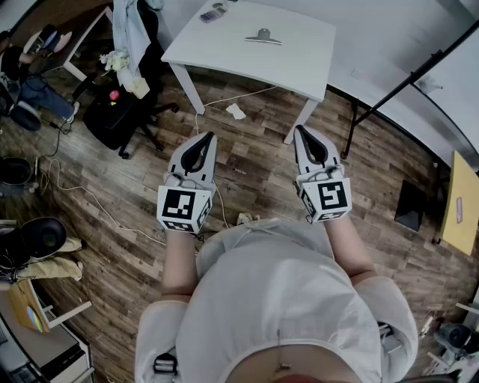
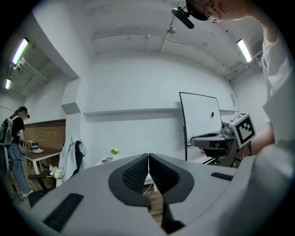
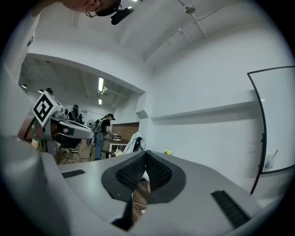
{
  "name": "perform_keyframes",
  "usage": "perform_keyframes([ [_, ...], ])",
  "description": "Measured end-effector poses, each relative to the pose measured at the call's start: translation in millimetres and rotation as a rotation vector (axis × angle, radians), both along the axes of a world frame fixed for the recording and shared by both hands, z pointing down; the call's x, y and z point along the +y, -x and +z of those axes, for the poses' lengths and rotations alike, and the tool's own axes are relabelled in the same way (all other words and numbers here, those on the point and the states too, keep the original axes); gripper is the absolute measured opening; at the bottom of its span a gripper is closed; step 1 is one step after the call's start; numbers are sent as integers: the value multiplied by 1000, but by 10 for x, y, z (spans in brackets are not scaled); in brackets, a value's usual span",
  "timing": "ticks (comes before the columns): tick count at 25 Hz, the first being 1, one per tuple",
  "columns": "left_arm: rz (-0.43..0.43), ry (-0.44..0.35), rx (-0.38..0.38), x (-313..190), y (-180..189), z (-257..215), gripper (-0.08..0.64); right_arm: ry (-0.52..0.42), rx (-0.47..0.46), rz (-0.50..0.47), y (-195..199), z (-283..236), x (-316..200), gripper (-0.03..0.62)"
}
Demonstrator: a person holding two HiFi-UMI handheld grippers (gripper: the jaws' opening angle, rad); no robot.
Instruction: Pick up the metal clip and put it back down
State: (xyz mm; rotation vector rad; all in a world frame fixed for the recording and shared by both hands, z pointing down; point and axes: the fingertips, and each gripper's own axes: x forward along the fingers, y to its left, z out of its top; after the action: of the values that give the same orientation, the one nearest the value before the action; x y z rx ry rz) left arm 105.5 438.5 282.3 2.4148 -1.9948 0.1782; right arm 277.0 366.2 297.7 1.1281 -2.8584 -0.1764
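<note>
On the white square table (image 1: 299, 67), about in its middle and well away from all four edges, lies the silver-grey metal clip (image 1: 263, 37). It lies flat, with a broad, wide body and a small handle part that stands out on its far side. It is dull and shiny grey against the white top. Nothing touches it. Near the far left corner of the table there is a small dark object (image 1: 213, 12), too small to identify.

Both claws are well apart from the table, held level above the brown wooden floor (image 1: 254, 168), close in front of the person. The grey left gripper (image 1: 209, 140) has its two ribbed black pads pressed together at the tips, and nothing is between them. The grey right gripper (image 1: 301, 134) is the same: jaws fully together, holding nothing and touching nothing.
</note>
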Motion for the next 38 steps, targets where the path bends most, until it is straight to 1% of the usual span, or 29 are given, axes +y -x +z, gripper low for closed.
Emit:
perform_keyframes([
  [7,13,-4,2,-43,148,-14,20,-1,-8,7,166,-16,-4,2],
  [10,13,-17,5,-41,225,-32,20,1,-9,17,216,-10,13,2],
  [14,9,-25,19,-58,345,-7,20,13,4,60,254,46,-55,3],
  [17,17,-15,24,-61,441,71,20,27,-18,81,314,97,-110,4],
  [18,18,-12,27,-56,477,93,20,29,-27,78,353,100,-115,41],
  [19,18,-9,29,-48,510,111,20,29,-34,67,400,102,-110,134],
  [20,18,-7,30,-42,541,125,20,28,-39,56,445,104,-108,281],
  [21,17,-6,32,-45,570,137,20,24,-44,54,478,106,-120,382],
  [22,15,-4,33,-60,596,149,20,18,-49,62,497,106,-152,424],
  [23,14,-3,35,-85,621,158,20,13,-54,75,509,105,-200,452],
  [24,14,-2,36,-119,645,166,20,12,-58,86,522,105,-258,464],
  [27,10,4,35,-236,730,200,20,29,-62,90,619,135,-446,466],
  [33,-33,23,27,-613,1007,342,20,64,-43,30,982,353,-852,465],
  [38,-56,45,10,-1126,1220,434,20,85,-50,-8,1271,465,-1444,465],
])
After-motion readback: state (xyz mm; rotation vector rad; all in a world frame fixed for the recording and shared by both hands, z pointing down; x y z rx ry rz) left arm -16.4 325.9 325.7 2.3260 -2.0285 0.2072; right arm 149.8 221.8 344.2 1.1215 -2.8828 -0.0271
